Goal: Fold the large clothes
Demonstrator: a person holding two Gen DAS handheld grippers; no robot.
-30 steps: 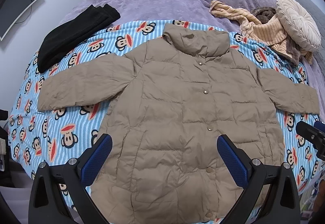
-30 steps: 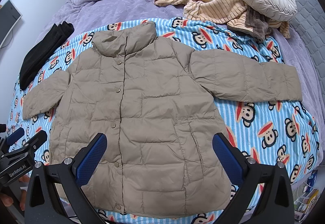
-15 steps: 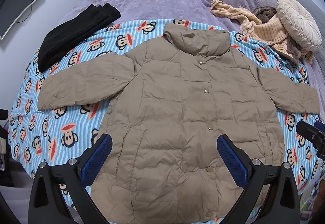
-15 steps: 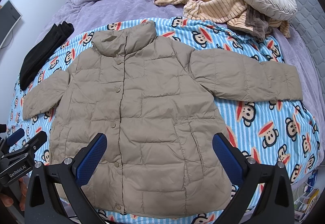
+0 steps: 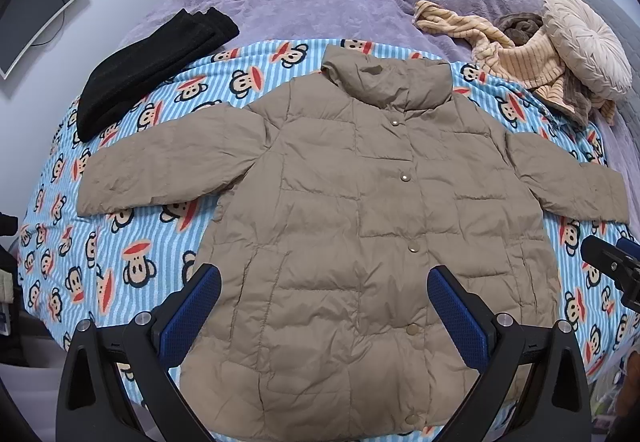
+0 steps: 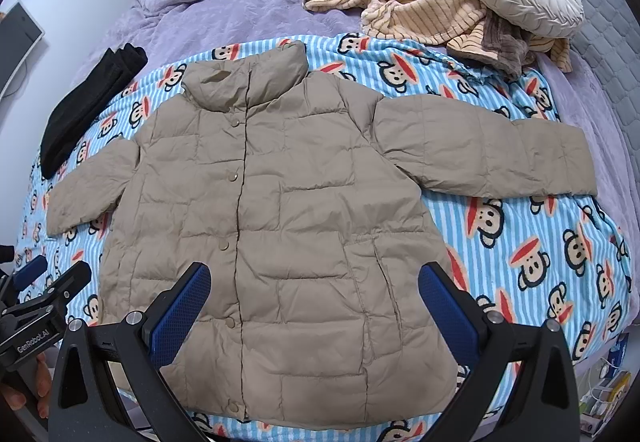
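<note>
While the tan puffer jacket (image 5: 360,222) is lying flat and buttoned on the monkey-print blanket (image 5: 100,262), both hand-held grippers, left (image 5: 324,314) and right (image 6: 314,306), are hovering spread wide; folding is likely just starting, calling for a sleeve grasp.

The jacket (image 5: 360,226) was matt quilted cloth with shiny snaps; the monkey-print blanket (image 5: 120,242) looked fleecy; the tool pads (image 6: 182,316) were blue dimpled rubber.

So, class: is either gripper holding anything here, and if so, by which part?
Nothing is held. Left gripper and right gripper are open above the jacket.
</note>
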